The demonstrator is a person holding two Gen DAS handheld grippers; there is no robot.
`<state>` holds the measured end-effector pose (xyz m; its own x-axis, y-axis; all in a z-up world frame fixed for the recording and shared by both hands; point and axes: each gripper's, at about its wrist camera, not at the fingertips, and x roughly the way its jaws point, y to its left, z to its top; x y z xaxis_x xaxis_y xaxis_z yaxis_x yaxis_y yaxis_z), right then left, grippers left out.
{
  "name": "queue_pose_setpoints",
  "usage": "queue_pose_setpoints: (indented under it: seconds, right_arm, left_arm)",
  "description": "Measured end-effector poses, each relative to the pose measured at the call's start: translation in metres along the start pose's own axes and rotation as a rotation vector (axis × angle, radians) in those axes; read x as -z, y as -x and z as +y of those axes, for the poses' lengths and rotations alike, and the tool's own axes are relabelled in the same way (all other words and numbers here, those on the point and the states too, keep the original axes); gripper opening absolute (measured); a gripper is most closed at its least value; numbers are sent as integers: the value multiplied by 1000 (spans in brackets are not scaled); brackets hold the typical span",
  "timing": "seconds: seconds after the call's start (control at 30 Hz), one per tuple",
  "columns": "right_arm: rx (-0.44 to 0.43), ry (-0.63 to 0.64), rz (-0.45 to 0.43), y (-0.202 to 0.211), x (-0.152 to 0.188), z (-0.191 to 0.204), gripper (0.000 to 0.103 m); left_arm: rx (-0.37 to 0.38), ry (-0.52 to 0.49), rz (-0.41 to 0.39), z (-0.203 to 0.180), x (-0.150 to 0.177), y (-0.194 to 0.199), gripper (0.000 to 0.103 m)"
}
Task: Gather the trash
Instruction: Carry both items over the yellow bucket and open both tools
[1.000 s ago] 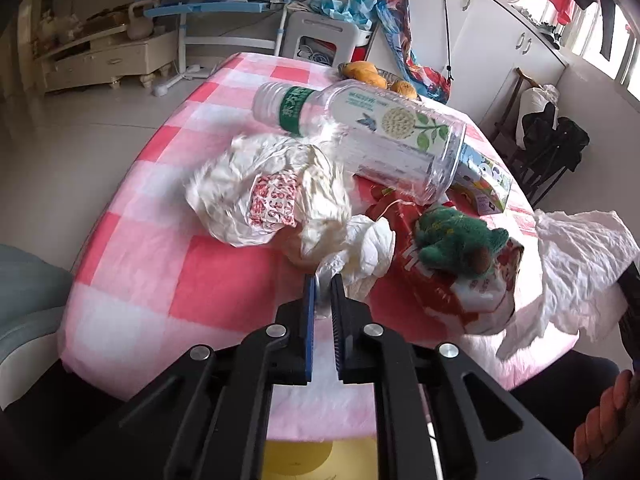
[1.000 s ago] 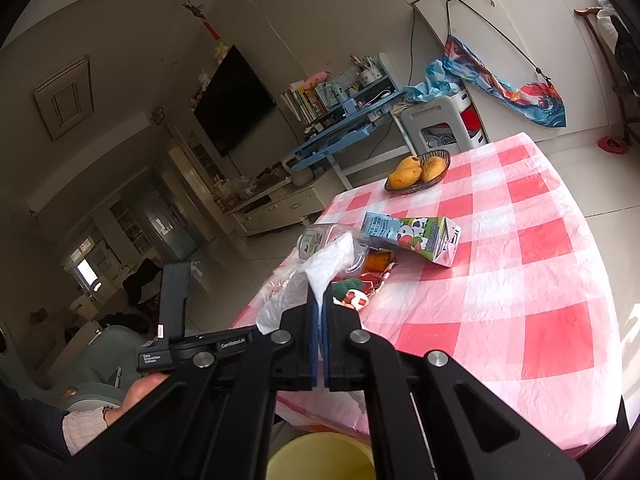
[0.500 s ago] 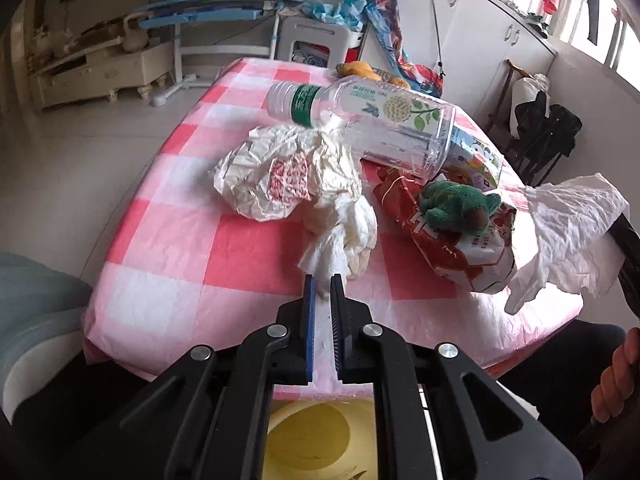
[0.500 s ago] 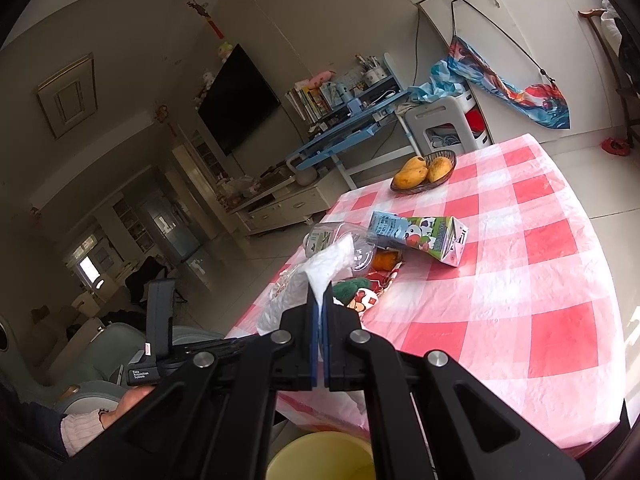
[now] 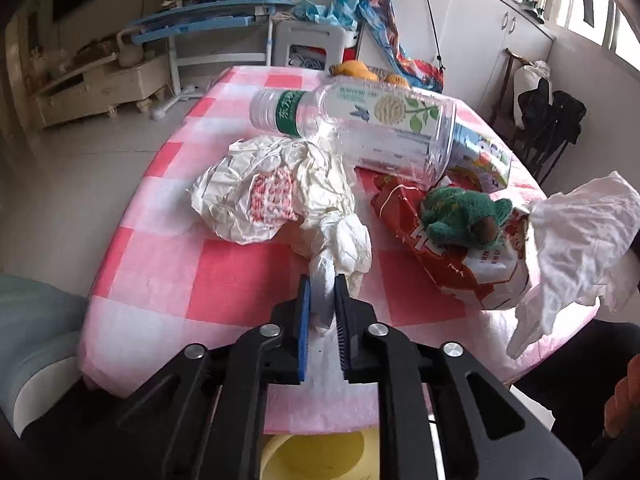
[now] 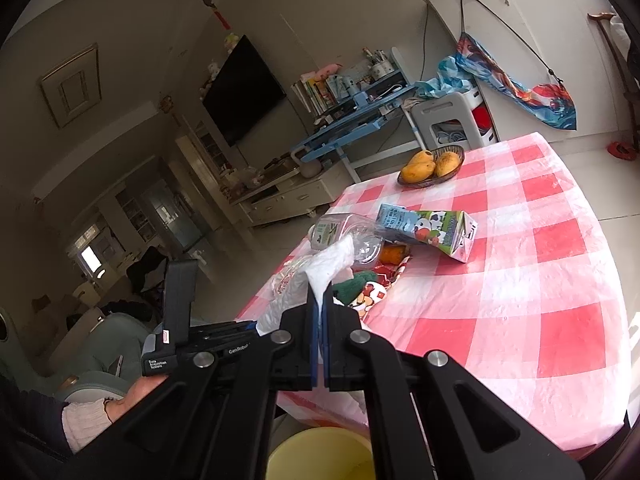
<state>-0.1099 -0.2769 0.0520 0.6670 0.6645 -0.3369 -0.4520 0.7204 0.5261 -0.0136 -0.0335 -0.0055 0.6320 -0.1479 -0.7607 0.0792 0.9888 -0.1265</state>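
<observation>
A pile of trash lies on the red-and-white checked table (image 5: 240, 280). It holds a crumpled white tissue (image 5: 348, 240), a printed paper wrapper (image 5: 248, 200), a clear plastic bottle (image 5: 384, 128), a red snack bag (image 5: 452, 268) and a milk carton (image 5: 484, 156). My left gripper (image 5: 322, 280) is shut on the tissue's near end at the table's front edge. My right gripper (image 6: 320, 290) is shut on another white tissue (image 6: 328, 264), which hangs in the air beside the table (image 5: 580, 232). A yellow bin (image 6: 320, 456) stands below both grippers.
A green plush toy (image 5: 460, 216) lies on the snack bag. A bowl of mangoes (image 6: 432, 164) stands at the table's far end. A person's hand (image 6: 140, 392) holds the left gripper at the lower left. A blue desk and white cabinets stand beyond the table.
The crumpled tissue's near end now sits between the left jaws, drawn out toward the table edge. The right gripper keeps its tissue in about the same place.
</observation>
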Motion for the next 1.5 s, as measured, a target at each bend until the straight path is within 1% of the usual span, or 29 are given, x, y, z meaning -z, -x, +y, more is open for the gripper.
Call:
queue_pose_setpoints:
  seconds: [0.2, 0.33, 0.43, 0.6, 0.7, 0.87, 1.03, 1.13, 1.2, 1.27, 1.3, 1.4, 1.5]
  right_arm:
    - [-53, 47, 15, 0, 0, 18, 2]
    - [-93, 98, 54, -1, 5, 37, 2]
    - [-124, 133, 112, -5, 16, 50, 2]
    - [-189, 160, 254, -16, 40, 68, 2]
    - [-207, 158, 345, -24, 59, 74, 2]
    - [-177, 168, 488, -46, 91, 82, 2]
    - [-129, 216, 575, -63, 108, 87, 2]
    - [-101, 226, 610, -69, 113, 86, 3]
    - [-78, 229, 621, -73, 114, 84, 12]
    - [-49, 225, 607, -74, 115, 81, 51]
    - [-39, 221, 595, -72, 113, 81, 53]
    - [-24, 209, 561, -69, 108, 76, 53]
    - [10, 195, 534, -68, 102, 71, 57]
  left_arm:
    - [56, 32, -38, 13, 4, 27, 10]
    - [74, 36, -61, 16, 8, 48, 10]
    - [77, 32, -72, 20, 13, 61, 10]
    - [72, 16, -72, 26, 28, 80, 10]
    - [66, 3, -64, 26, 38, 88, 10]
    - [58, -23, -24, 24, 60, 94, 10]
    - [52, -50, 29, 16, 78, 90, 10]
    - [47, -66, 56, 12, 85, 86, 10]
    - [42, -86, 72, 8, 90, 85, 10]
    - [38, -103, 87, 3, 94, 84, 10]
    - [37, -108, 93, 2, 95, 84, 10]
    - [33, -126, 113, -3, 98, 83, 10]
    - [29, -148, 133, -7, 103, 82, 10]
